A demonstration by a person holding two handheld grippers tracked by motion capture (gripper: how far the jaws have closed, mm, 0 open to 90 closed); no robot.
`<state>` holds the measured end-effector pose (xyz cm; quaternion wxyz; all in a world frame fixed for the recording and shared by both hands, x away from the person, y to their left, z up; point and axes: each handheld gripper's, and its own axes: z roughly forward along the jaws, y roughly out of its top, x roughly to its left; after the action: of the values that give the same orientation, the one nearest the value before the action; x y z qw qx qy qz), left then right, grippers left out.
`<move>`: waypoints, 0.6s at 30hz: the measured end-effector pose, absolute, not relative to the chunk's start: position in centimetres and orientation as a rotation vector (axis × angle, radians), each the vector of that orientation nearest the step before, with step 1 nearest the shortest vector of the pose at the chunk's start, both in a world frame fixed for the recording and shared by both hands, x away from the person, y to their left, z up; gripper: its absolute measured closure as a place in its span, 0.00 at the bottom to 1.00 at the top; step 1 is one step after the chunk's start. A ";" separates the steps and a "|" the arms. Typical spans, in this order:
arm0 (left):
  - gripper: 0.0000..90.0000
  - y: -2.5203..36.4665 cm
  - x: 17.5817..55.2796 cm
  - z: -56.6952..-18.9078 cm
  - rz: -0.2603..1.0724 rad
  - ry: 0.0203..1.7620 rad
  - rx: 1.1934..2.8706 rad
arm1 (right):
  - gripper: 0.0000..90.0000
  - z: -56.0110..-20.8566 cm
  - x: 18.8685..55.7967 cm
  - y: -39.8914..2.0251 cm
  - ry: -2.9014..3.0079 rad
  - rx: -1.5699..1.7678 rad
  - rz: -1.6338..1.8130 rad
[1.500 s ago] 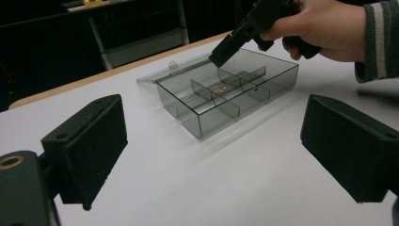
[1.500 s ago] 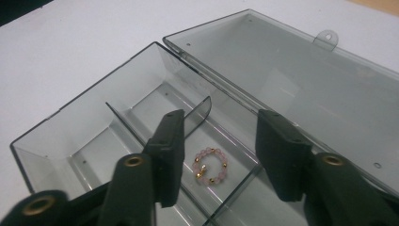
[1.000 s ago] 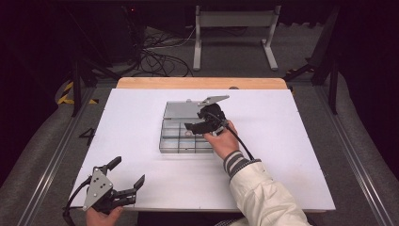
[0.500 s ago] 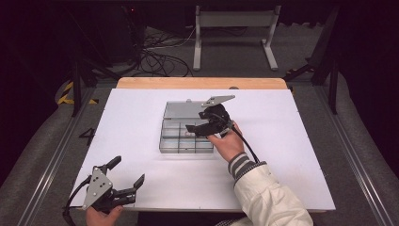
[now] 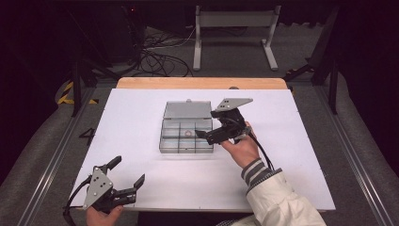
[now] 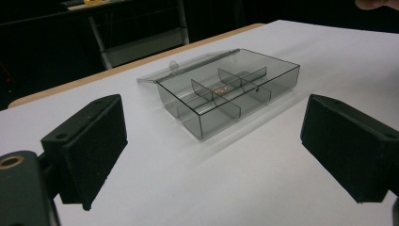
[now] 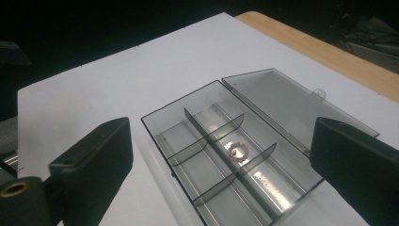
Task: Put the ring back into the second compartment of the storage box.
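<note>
- The worktop (image 5: 141, 113) is a wide white sheet over a wooden board whose far edge shows; it is bare apart from one box near the middle.
- The compartment box (image 5: 187, 133) is clear grey plastic, sitting flat with its lid (image 5: 188, 110) folded back flat on the far side. Thin dividers split it into several cells.
- The right hand-held gripper (image 5: 207, 134) hovers at the box's right side, jaws released and spread wide with nothing between them; in the right gripper view the box lies straight ahead between them.
- The left hand-held gripper (image 5: 126, 176) is at the near left corner of the worktop, well apart from the box, also released and empty.
- A small copper-coloured ring (image 7: 238, 151) lies flat on the floor of a middle cell in the row beside the lid hinge.
- Handling, as a judgement: the ring looks light, stiff and thin, likely to slide on smooth plastic. The dividers crowd it, so a jaw tip dropped either side of it, pinching across its width, seems the best hold. The box itself looks light and may skid if nudged; its rigid outer walls are the place to steady it.
</note>
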<state>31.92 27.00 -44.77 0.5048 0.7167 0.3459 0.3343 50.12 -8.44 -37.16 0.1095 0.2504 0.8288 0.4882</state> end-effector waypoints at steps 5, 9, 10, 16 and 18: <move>0.09 27.0 31.9 -44.8 0.808 0.835 1.729 | 0.06 -36.7 49.0 -10.1 2.408 0.719 1.451; 0.09 27.0 31.9 -44.8 0.808 0.836 1.730 | 0.05 -36.6 48.2 -11.3 2.389 0.712 1.464; 0.09 27.0 31.9 -44.8 0.809 0.834 1.730 | 0.05 -36.7 47.9 -11.6 2.385 0.710 1.467; 0.09 27.0 31.9 -44.8 0.809 0.835 1.730 | 0.04 -36.7 46.7 -13.3 2.368 0.700 1.467; 0.09 27.0 32.0 -44.8 0.809 0.835 1.729 | 0.04 -36.7 46.3 -13.9 2.362 0.703 1.465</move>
<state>31.95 26.96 -44.78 0.5045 0.7165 0.3462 0.3351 46.33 -13.88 -36.71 0.1371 0.2429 0.8161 0.5061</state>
